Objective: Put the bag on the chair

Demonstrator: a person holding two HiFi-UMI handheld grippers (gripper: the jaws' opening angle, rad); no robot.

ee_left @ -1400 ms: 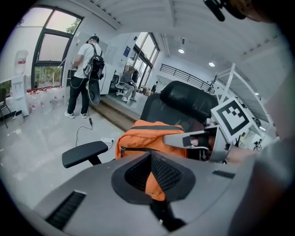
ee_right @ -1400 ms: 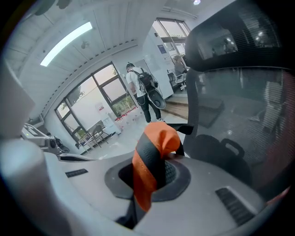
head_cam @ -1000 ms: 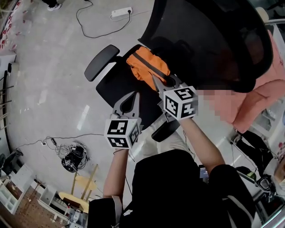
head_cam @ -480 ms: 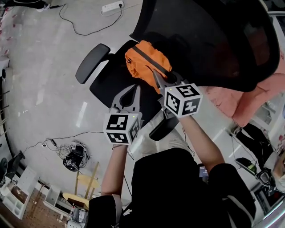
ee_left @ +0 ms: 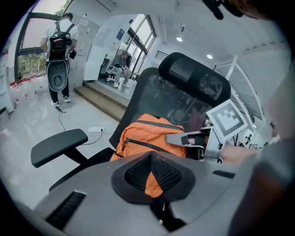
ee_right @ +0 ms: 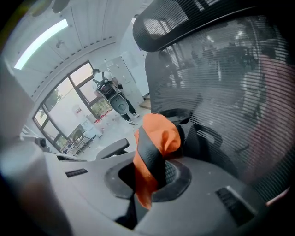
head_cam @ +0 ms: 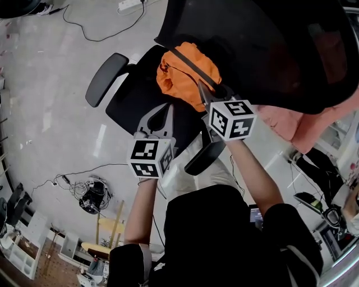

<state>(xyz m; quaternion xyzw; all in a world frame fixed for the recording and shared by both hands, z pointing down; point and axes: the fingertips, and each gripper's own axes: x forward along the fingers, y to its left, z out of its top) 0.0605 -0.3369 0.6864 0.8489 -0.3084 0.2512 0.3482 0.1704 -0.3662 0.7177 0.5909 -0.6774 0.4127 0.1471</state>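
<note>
Your right gripper [head_cam: 203, 89] is clamped down narrow on the bag [head_cam: 188, 70]; in the right gripper view a black strap [ee_right: 150, 156] and a fold of the orange fabric run straight through between the jaws, pinched there.

Your left gripper [head_cam: 168, 109] has its tips together with nothing pinched; the orange showing through the mesh-lined hole between its jaws is just the bag beyond it; this gripper hangs over the front of the seat [head_cam: 146, 92], near the bag's front edge but apart from it.

Bag location: orange body, black zip, black strap; it's on the chair [head_cam: 129, 109], over the rear of the seat, up against the mesh backrest [head_cam: 269, 45]; the armrest [head_cam: 106, 78] on your left side stands well apart from it. Head view shows it lying across the cushion; in the left gripper view its underside is hidden behind the gripper body, so you can't confirm its full weight is down while the strap is held.

Around the chair: pink fabric [head_cam: 303, 126] just beside the backrest on your right; a white power strip [head_cam: 129, 5] with a cable on the floor [head_cam: 50, 84] beyond the chair; a person with a backpack [ee_left: 59, 46] standing well off in the left gripper view.
</note>
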